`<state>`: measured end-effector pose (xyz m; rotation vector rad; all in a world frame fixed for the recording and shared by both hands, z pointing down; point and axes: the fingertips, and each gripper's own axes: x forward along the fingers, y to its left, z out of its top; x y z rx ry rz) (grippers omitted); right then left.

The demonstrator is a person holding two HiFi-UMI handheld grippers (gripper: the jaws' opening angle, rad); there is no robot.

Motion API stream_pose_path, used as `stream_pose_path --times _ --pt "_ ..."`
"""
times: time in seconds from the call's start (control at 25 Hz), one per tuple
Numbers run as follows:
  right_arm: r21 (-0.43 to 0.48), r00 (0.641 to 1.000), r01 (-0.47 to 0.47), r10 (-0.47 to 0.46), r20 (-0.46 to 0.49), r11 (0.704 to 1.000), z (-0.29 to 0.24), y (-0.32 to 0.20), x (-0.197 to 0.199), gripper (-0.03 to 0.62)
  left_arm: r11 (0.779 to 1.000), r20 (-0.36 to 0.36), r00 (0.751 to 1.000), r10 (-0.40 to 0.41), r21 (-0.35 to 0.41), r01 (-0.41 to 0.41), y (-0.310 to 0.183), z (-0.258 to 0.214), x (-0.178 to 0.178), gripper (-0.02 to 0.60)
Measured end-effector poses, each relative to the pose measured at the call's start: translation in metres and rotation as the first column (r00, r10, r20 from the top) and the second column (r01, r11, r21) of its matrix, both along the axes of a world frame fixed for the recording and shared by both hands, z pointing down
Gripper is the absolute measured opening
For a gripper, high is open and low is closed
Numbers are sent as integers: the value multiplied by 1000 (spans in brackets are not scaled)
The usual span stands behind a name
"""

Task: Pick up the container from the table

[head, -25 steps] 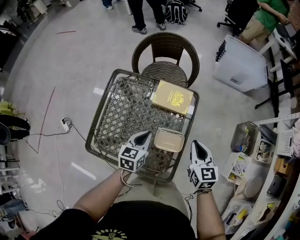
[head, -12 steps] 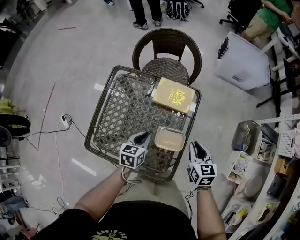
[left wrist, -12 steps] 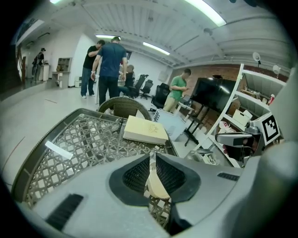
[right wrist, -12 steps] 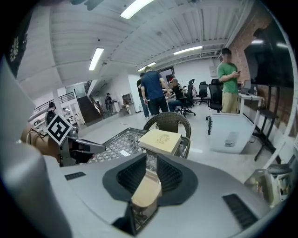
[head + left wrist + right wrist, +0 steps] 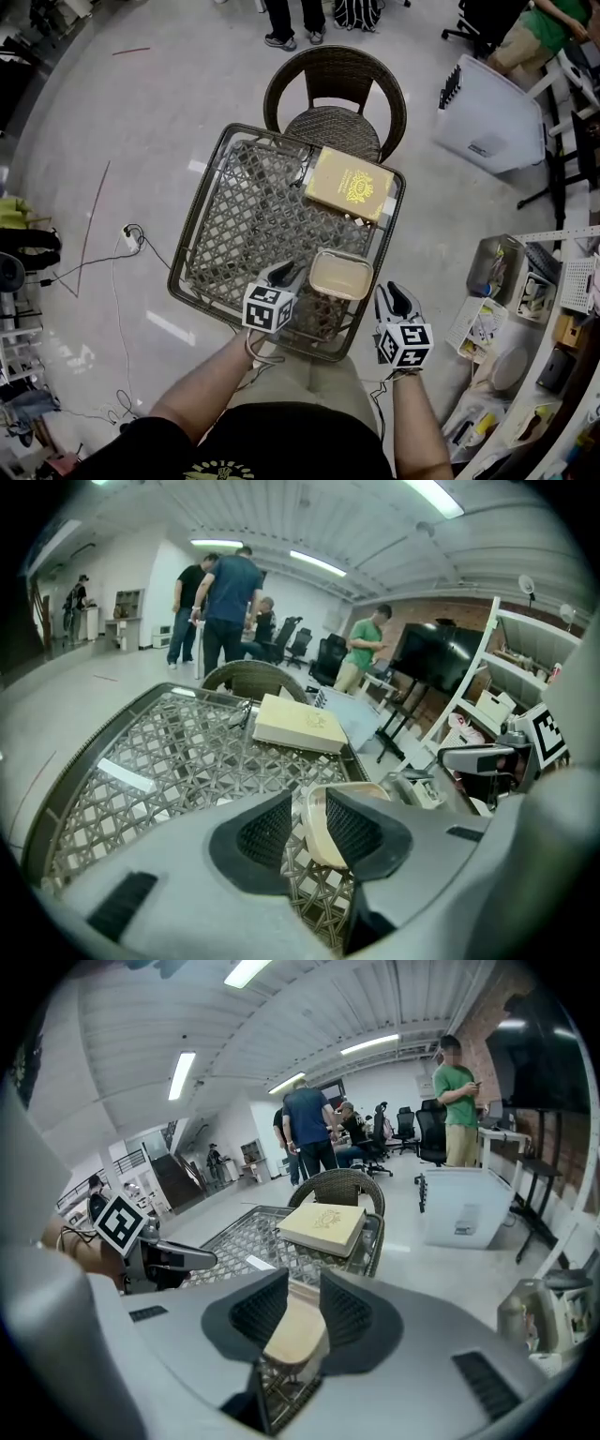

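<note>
A shallow beige container (image 5: 339,275) sits at the near right of the wicker table (image 5: 242,217). My left gripper (image 5: 286,275) lies just left of it, jaws open and pointing along its left rim. In the left gripper view the container (image 5: 315,829) shows in the gap of the left gripper (image 5: 307,799). My right gripper (image 5: 392,295) hovers off the table's right edge, a little apart from the container, also open. Through the right gripper (image 5: 302,1276) I see the container (image 5: 292,1333) low between the jaws.
A tan book (image 5: 348,185) lies at the table's far right corner. A wicker chair (image 5: 335,94) stands behind the table. A white bin (image 5: 487,117) and cluttered shelves (image 5: 525,281) are on the right. People stand farther back.
Both grippers stay beside the container, almost where they were. The right one has edged slightly nearer the table. The head view has drifted a little.
</note>
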<state>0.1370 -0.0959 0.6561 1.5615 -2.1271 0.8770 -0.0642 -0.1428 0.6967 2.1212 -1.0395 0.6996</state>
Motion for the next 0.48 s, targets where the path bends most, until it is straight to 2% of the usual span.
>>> stream_pose_path --times 0.48 --pt "-89 1000 -16 18 16 996 46 8 7 97 999 30 1000 0 -45 1 3 28 -1 104"
